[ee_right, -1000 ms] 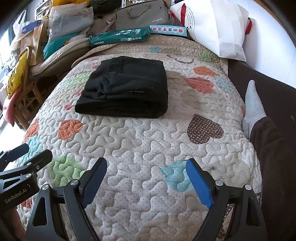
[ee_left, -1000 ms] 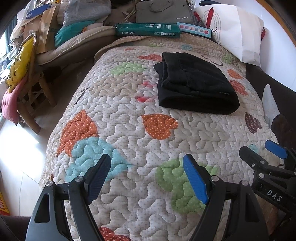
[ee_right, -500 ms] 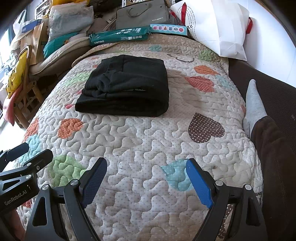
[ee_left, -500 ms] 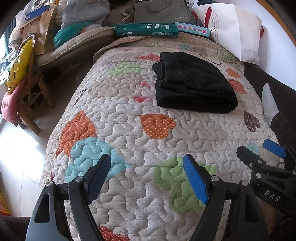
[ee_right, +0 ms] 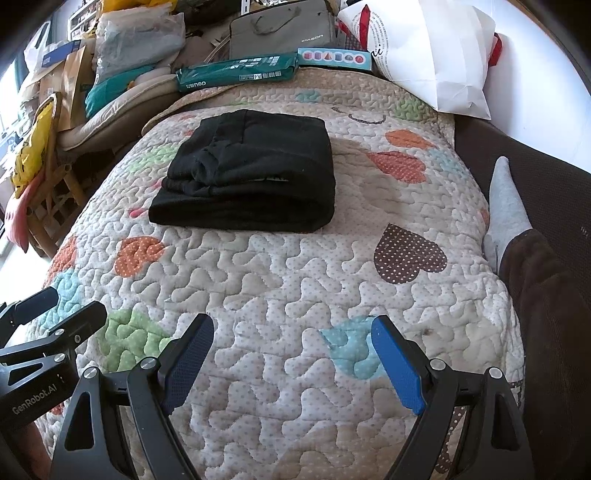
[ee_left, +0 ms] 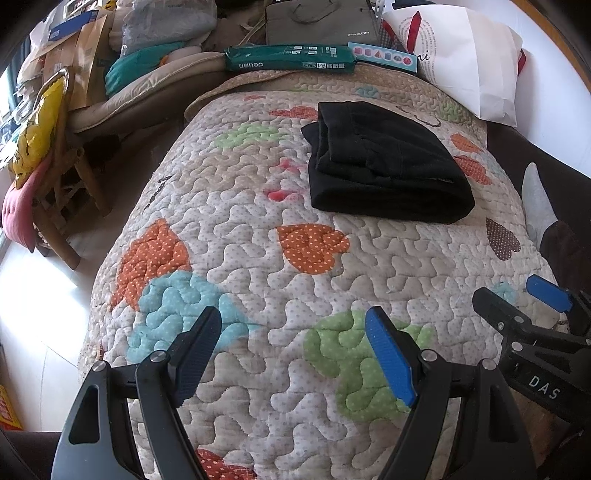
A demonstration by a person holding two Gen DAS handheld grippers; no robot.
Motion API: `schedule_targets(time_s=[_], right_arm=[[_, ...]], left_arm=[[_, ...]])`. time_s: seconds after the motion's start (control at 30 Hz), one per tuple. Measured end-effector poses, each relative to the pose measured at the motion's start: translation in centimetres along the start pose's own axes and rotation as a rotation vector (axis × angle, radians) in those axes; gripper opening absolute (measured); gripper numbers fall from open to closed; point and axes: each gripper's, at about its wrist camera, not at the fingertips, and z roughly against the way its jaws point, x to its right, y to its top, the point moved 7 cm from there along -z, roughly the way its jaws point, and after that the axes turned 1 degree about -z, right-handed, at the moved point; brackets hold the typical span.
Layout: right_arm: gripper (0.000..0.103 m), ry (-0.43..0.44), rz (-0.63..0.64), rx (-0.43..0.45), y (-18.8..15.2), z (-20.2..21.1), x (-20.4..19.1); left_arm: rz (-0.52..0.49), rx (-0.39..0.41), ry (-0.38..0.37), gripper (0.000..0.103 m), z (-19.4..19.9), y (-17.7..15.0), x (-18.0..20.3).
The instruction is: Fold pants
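Note:
The black pants (ee_left: 384,170) (ee_right: 251,173) lie folded into a compact rectangle on the far half of a quilted cover with coloured hearts (ee_left: 258,258) (ee_right: 295,280). My left gripper (ee_left: 291,325) hangs open over the near end of the quilt, well short of the pants, with nothing between its fingers. My right gripper (ee_right: 291,332) is open too, beside the left one and equally far back from the pants. Each gripper shows at the edge of the other's view: the right gripper (ee_left: 517,295) and the left gripper (ee_right: 70,302).
A white paper bag (ee_right: 432,51), a green packet (ee_left: 291,59) and a grey bag (ee_right: 280,26) line the far end. Piled bags and a wooden chair (ee_left: 55,192) crowd the left side. A person's socked foot (ee_right: 506,206) and brown trouser leg rest at the right edge.

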Motion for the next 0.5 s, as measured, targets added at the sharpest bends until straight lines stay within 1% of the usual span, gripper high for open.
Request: schedule_targets(time_s=[0.5], right_arm=[[0.091,0.001,0.004,-0.005,-0.18,-0.16,-0.18]], left_arm=[[0.001,-0.006,-0.003,0.08,-0.16,-0.09,-0.03]])
